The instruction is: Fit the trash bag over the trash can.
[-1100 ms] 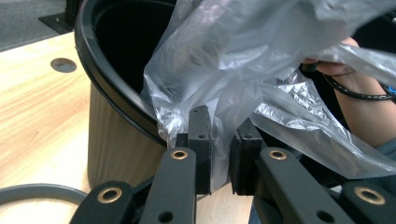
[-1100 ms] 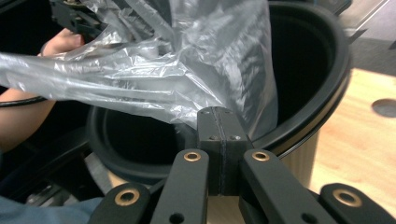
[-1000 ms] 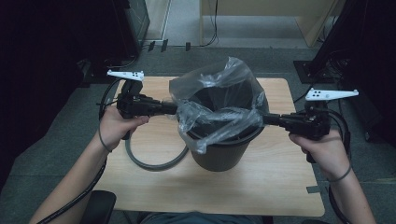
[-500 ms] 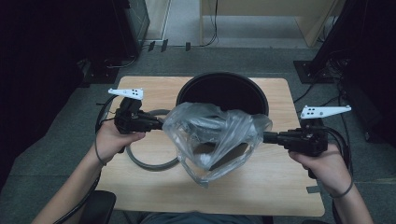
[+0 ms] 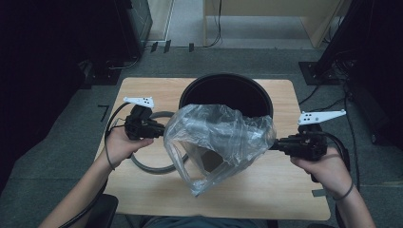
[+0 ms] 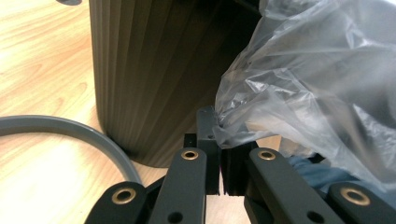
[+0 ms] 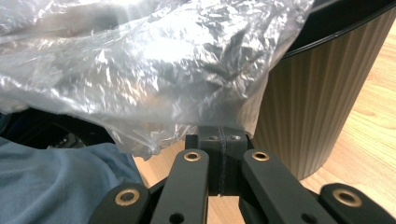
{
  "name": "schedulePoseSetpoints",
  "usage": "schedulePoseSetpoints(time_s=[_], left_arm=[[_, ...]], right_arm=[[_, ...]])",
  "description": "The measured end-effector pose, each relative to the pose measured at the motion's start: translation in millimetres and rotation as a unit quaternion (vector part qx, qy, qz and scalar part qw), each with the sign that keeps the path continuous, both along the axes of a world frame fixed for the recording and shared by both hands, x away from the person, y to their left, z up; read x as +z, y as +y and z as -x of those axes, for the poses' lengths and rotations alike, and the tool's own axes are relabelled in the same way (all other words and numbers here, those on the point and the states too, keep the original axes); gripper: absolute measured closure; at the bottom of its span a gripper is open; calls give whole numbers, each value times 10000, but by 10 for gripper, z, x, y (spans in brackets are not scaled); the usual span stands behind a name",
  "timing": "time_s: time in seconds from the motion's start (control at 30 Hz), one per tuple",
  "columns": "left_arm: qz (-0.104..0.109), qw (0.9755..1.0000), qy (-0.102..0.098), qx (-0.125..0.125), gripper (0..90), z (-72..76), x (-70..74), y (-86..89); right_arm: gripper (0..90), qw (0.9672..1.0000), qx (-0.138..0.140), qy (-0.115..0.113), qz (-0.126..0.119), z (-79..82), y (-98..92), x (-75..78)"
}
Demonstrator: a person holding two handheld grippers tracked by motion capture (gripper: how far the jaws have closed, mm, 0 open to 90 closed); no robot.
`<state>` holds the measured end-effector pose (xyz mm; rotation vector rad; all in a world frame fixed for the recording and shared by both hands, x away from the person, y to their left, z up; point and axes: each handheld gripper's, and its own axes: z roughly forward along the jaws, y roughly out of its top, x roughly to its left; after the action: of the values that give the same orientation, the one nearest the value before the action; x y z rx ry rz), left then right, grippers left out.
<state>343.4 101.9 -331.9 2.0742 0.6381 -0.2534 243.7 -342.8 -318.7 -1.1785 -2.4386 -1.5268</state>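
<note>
Bag point(image 5: 221, 142), a clear plastic liner, hangs stretched between our two grippers in front of the bin point(image 5: 225, 92), toward our side of the table point(image 5: 142, 88). It sits clear of the bin's mouth, and its loose bottom droops to the wood near the table's front edge.

Our left gripper point(image 5: 161, 131) has its fingers clenched on the bag's left edge; in the left gripper view we see the film bunched between the fingers point(image 6: 208, 126), which have just been closing on it. Our right gripper point(image 5: 275, 144) is clamped on the opposite edge, and the right gripper view shows the fingers point(image 7: 219, 140) pressed together with plastic draped over them.

The bin is black, ribbed and empty, standing upright at the middle of the table. A grey ring point(image 5: 152, 164) lies flat on the wood just to the bin's left, under our left hand.

We judge the main risks to be these. Each grip holds only a thin pinch of slick film, so pulling the hands apart could slip an edge free or tear it. The drooping bottom could drag on the table or catch the bin's rim. Our left hand is low over the ring and could knock it.
</note>
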Motion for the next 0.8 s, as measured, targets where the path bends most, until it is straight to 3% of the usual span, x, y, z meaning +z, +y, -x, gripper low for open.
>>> schedulePoseSetpoints(time_s=[0.13,0.23,0.43,0.53,0.67,0.8], left_arm=[[320,9994,-92,-43,796,8,100,27],[438,9987,-251,-96,730,38,165,71],[601,9968,-505,-135,568,118,230,205],[722,9953,-610,-201,515,169,285,291],[709,9938,-836,-198,447,217,343,415],[885,9925,-837,-123,432,211,392,491]], right_arm=[[900,10000,-10,-33,28,-5,15,38],[896,10000,-44,-89,-5,14,-12,72],[639,9987,-162,-459,-172,109,-105,145],[618,9975,-164,-654,-194,182,-157,193],[612,9957,-239,-867,-211,263,-223,283],[594,9943,-253,-1016,-214,286,-231,341]])
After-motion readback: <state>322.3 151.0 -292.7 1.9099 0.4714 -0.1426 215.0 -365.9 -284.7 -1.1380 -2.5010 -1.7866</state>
